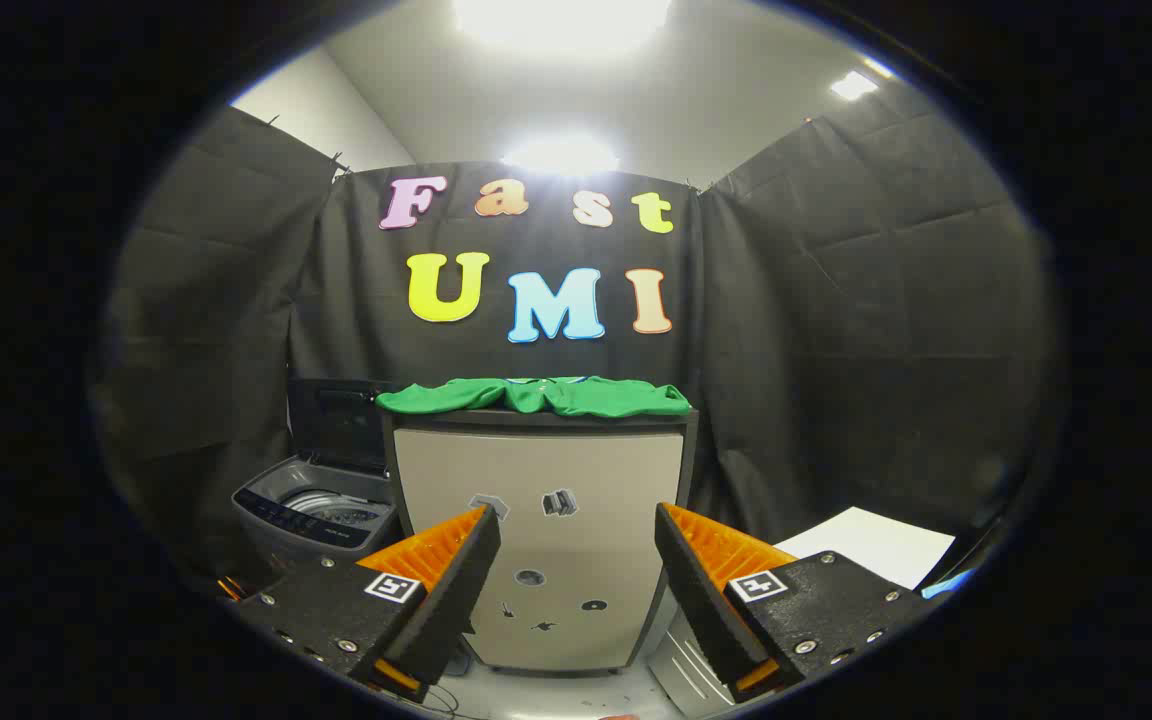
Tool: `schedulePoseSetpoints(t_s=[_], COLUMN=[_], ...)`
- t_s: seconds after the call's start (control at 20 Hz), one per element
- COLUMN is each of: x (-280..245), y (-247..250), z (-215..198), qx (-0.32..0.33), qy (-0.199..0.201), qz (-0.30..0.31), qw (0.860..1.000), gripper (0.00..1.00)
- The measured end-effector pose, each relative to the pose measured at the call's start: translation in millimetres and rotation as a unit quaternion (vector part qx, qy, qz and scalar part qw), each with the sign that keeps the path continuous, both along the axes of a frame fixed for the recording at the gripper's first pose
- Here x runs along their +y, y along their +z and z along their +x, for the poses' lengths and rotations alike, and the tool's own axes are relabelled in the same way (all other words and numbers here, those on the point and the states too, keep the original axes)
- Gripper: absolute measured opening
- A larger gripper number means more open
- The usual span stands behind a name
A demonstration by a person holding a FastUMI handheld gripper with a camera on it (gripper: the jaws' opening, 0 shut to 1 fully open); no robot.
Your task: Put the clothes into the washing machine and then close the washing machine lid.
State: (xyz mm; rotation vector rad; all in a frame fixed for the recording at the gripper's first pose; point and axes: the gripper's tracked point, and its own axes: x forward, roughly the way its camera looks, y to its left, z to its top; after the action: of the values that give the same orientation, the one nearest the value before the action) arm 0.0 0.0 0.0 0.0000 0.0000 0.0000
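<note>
Ahead, crumpled green garment (534,396) atop boxy beige cabinet (536,530); jaws wide, empty; washer (321,505) lid up.

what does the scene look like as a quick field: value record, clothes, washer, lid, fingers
clothes: green garment lying spread on top of the beige cabinet
washer: washing machine beside the cabinet, lower than its top
lid: washer lid raised, drum opening exposed
gripper: gripper open, fingers apart and holding nothing
position: cabinet front shows between the fingers, garment up beyond them
task state: garment not yet picked up, lid not yet closed
</note>
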Motion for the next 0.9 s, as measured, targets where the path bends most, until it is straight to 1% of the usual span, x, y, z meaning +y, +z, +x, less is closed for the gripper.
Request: schedulePoseSetpoints(t_s=[0.9], x=[6.3], y=[7.7], z=[1.7], qx=[-0.007], qy=[0.001], qz=[-0.017], qw=[1.000], gripper=[0.96])
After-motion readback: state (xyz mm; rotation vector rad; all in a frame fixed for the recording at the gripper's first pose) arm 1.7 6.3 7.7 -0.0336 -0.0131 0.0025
